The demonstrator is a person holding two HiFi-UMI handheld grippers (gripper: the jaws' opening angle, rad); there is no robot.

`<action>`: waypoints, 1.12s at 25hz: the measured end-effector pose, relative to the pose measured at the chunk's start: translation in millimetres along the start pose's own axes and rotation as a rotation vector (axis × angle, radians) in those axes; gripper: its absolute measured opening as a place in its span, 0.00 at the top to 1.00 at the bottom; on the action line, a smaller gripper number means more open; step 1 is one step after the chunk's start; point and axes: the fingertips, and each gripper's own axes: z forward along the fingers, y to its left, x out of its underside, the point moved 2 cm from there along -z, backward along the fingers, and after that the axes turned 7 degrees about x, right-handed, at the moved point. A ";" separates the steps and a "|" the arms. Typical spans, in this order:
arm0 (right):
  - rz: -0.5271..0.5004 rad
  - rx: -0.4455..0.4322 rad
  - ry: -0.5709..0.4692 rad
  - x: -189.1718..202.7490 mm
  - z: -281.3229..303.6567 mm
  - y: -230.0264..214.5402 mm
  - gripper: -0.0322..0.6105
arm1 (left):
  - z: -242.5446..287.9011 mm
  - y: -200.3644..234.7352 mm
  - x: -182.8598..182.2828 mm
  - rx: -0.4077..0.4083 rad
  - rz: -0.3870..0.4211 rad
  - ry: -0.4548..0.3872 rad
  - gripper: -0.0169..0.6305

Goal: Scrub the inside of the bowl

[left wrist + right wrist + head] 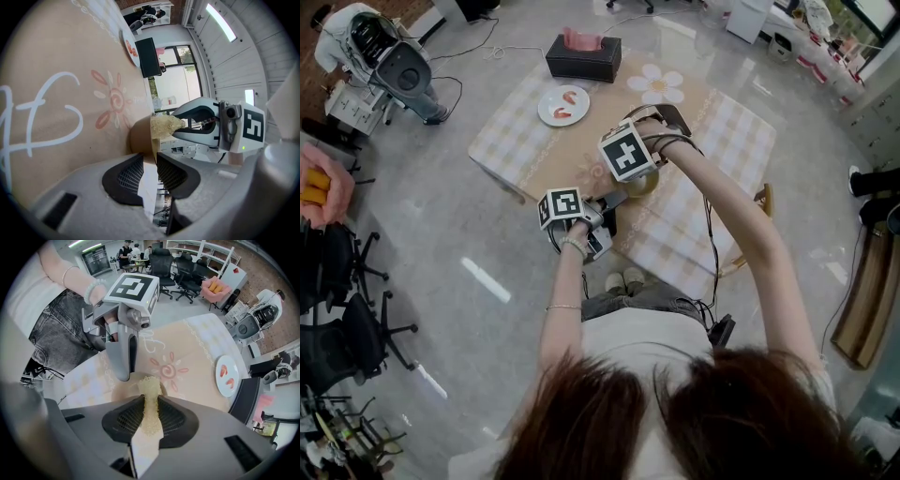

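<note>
The bowl (140,136), a small beige-brown one, stands on the table near the edge closest to the person, beside a pink flower drawn on the tablecloth (712,131). The left gripper (150,159) has its jaws closed on the wall of the bowl, one pad inside the rim and one outside. The right gripper (150,401) comes from above with its jaws pressed together on a yellowish scrubber (150,390), and the free end of the scrubber reaches down into the bowl.

No brand or word can be read. Each gripper carries a cube with black and white square markers, and the cloth has white looping lines (they look like handwriting, but I cannot read them).

The left hand (574,239) holds its gripper low at the table edge, with bracelets on the wrist. The right arm stretches forward over the table and the right hand (661,136) grips its tool from above, pointing it downward.

The cloth is beige with pale checks. Further away on it lie a white plate (563,105) with two red pieces and a black tissue box (583,58) with pink tissue. The floor (487,309) is grey and shiny, and black office chairs (337,281) stand at the left.
</note>
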 end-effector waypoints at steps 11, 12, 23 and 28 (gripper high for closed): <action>0.011 0.037 0.028 10.8 3.4 -8.5 0.83 | 0.3 1.1 0.1 -0.001 -0.002 -0.005 0.82; 0.013 0.039 0.031 12.0 3.5 -8.9 0.83 | 0.4 1.1 -0.1 -0.001 -0.004 -0.006 0.82; 0.040 0.043 0.052 19.6 1.6 -8.9 0.83 | 0.3 -0.1 0.0 0.001 -0.013 -0.010 0.82; 0.056 0.049 0.066 23.7 0.9 -7.6 0.83 | 0.2 0.9 -0.3 0.002 -0.014 -0.015 0.82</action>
